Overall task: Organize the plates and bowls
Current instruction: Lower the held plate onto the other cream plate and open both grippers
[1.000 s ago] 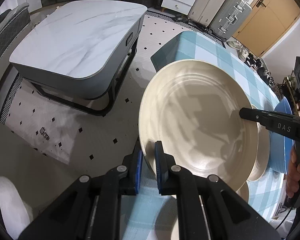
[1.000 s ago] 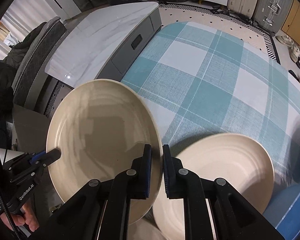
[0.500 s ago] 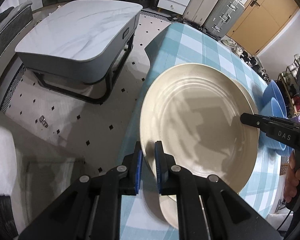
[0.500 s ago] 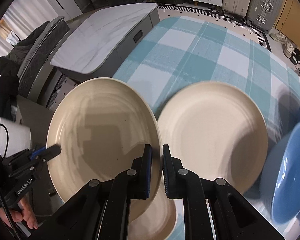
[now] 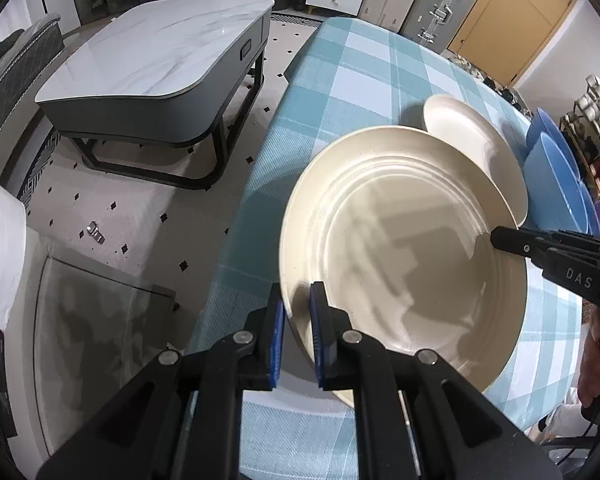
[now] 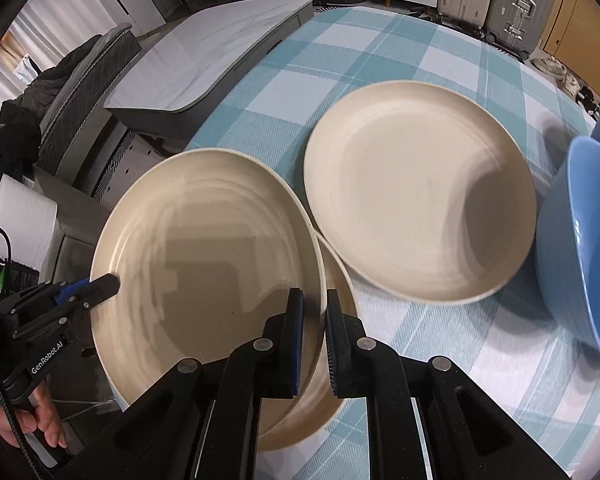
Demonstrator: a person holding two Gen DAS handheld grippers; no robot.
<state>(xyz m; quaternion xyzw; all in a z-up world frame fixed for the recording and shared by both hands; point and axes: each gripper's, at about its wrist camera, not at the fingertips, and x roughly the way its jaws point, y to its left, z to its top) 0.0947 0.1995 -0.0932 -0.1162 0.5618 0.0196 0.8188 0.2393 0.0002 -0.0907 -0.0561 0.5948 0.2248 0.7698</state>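
We held the ridged cream plate (image 5: 404,248) by opposite edges, the left tongs (image 5: 297,320) clamped narrow on its near rim and the right tongs (image 6: 314,320) pinched on the far rim, so it stayed level above the checked worktop (image 6: 420,52). Beneath it lay a second cream plate (image 6: 336,360); a third (image 6: 416,192) sat just beyond, with blue bowls (image 6: 580,248) beside that, likely our stacking spot.

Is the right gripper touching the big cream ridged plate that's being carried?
Touching. In the right wrist view, the right gripper is clamped on the rim of the big cream ridged plate, one pad on each side.
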